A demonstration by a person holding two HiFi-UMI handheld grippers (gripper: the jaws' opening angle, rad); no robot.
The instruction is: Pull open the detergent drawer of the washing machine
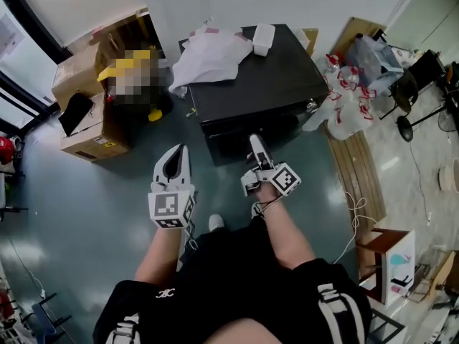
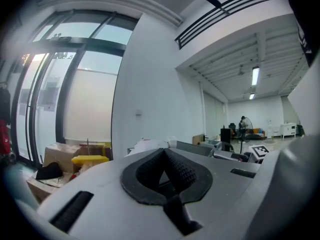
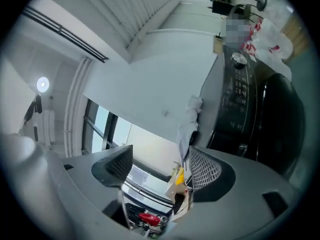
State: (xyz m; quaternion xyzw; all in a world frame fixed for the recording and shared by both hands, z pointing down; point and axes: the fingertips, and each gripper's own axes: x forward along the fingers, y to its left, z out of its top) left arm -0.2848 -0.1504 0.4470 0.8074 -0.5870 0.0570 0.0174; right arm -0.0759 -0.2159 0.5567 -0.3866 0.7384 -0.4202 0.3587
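Obs., head view: washing machine (image 1: pixel 265 84), black, stands ahead of the person, front face towards them. White cloth (image 1: pixel 211 56) lies on its far-left top corner.

Detergent drawer: not separable in any view. The control band (image 3: pixel 235 91) with a knob (image 3: pixel 239 59) runs along the top edge of the front face, and nothing juts out from that edge, so I judge the drawer is in that band and shut. Which end of the band: cannot tell.

Right gripper (image 1: pixel 256 149): jaws spread, nothing between them. Through the gap its own view (image 3: pixel 157 166) shows only window and distant clutter. The tip is near the machine's front top edge, about the middle. The machine (image 3: pixel 250 109) fills the right side of that view, off to the side of the jaws and not in line with them.

Left gripper (image 1: pixel 179 156): jaws pressed together at the tips (image 2: pixel 162 156), holding nothing. It hangs over the floor (image 1: pixel 107 213) off the machine's front-left corner, clear of the front face.

Key relation: the band's long axis lies along the front edge, left to right. The drawer's travel would be straight out of the front, towards the person. The right gripper is nearer and already spread; judgement: it must turn its gap onto the band before any pull
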